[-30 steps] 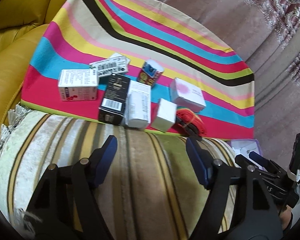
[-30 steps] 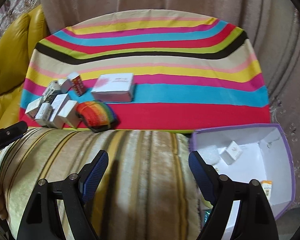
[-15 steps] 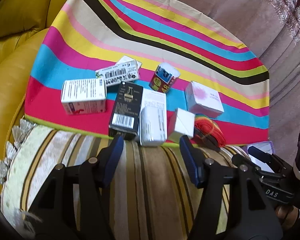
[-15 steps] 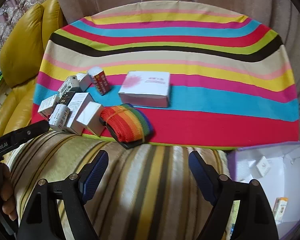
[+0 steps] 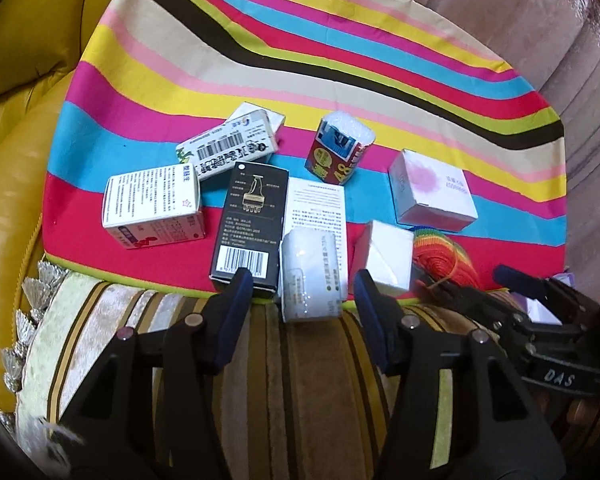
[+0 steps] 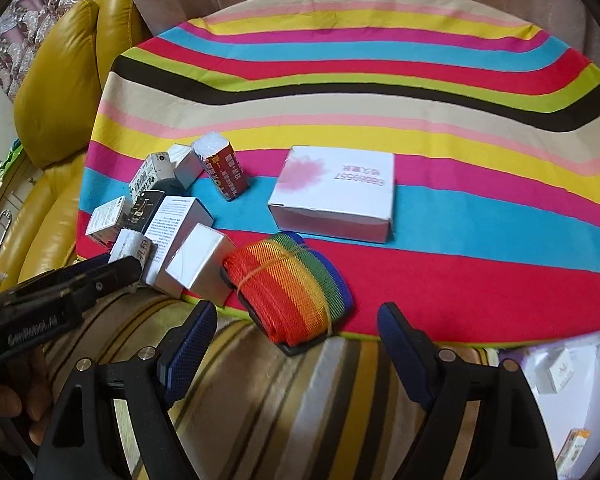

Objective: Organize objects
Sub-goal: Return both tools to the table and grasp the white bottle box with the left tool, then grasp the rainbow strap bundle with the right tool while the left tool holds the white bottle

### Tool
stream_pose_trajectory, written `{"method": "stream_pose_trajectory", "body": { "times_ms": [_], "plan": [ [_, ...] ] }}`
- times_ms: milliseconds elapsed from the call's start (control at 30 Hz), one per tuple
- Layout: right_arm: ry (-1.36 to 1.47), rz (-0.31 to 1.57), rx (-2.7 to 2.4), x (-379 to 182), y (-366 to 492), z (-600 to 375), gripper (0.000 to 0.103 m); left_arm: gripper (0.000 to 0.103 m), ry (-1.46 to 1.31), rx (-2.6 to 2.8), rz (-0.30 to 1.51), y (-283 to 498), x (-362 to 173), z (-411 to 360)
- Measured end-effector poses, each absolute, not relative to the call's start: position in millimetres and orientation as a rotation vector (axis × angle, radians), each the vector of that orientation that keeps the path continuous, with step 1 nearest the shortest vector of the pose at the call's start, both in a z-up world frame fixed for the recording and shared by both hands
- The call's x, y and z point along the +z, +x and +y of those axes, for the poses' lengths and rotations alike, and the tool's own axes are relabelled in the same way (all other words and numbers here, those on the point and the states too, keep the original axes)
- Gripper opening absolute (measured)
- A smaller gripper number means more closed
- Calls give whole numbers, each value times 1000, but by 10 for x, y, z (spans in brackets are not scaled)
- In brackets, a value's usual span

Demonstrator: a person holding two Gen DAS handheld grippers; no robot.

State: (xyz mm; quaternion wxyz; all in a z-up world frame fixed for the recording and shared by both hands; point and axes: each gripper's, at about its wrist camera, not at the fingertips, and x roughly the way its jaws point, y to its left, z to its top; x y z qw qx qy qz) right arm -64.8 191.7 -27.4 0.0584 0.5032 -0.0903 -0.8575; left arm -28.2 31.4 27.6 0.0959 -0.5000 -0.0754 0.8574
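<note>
Left wrist view: our left gripper (image 5: 302, 294) is closing around the small white packet (image 5: 310, 276) at the striped cloth (image 5: 260, 60) edge, pads not yet pressing. Our right gripper (image 6: 296, 330) gapes, empty, before the rainbow strap (image 6: 288, 284).

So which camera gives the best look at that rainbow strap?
The right wrist view: the rainbow strap lies whole and unobstructed, right ahead of the tongs. In the left wrist view the strap sits at the side, partly hidden behind a white box.
</note>
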Motion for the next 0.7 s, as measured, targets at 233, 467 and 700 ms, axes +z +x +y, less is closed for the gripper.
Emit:
{"method": "stream_pose_trajectory", "body": {
  "times_ms": [233, 467, 700],
  "plan": [
    [1562, -282, -2473, -431, -921, 1901, 83, 44, -1474, 2558, -200, -280, 269, 335],
    [1590, -296, -2403, -537, -1096, 1900, 83, 34, -1464, 2553, -231, -286, 260, 306],
    [1567, -217, -2431, -510, -1074, 1816, 72, 34, -1453, 2546, -250, -262, 260, 295]
  ]
}}
